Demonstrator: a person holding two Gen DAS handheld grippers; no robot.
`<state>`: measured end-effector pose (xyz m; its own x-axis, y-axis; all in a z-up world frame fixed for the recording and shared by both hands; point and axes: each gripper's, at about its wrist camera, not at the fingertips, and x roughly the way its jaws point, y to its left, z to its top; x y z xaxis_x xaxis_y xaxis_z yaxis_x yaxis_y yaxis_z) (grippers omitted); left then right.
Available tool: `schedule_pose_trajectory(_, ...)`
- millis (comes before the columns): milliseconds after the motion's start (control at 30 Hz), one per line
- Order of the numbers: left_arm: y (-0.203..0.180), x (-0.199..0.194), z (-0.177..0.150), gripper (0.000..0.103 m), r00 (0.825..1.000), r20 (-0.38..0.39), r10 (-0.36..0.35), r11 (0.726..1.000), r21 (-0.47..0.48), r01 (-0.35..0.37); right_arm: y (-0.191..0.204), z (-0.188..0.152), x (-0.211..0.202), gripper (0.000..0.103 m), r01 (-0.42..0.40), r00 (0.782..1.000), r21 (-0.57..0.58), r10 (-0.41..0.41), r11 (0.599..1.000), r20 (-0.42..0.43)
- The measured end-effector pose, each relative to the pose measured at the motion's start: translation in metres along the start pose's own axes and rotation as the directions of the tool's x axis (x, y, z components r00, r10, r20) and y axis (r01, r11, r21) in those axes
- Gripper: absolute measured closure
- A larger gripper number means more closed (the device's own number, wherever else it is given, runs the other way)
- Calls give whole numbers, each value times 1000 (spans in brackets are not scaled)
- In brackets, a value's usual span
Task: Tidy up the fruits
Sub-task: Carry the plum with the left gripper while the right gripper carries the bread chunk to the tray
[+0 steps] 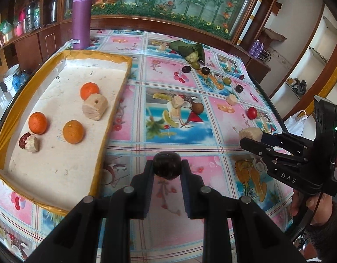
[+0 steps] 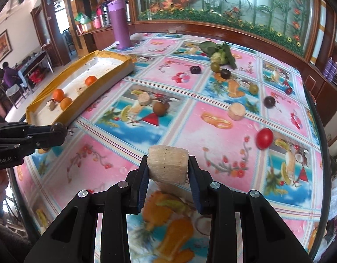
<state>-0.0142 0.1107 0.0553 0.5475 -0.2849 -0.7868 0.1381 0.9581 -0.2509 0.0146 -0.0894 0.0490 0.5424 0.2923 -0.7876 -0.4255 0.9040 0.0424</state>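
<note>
My left gripper is shut on a dark round fruit and holds it above the tablecloth, just right of the yellow-rimmed tray. The tray holds three oranges, two beige chunks and a dark red fruit. My right gripper is shut on a beige cut chunk above the cloth; it also shows in the left wrist view. Loose on the table lie a red tomato, dark plums, green fruits, a brown fruit and beige chunks.
A purple flask stands at the table's far left corner. A cauliflower with green leaves lies at the far side. A wooden cabinet with a painted glass panel runs behind the table. The table edge curves along the right.
</note>
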Motion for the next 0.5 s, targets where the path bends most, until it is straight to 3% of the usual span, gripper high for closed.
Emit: schedule_pose_trajectory(500,76,-27,18,77,996,46,80,993,-86,-76,66,55,25,70,-61,998,-115,64,991,17)
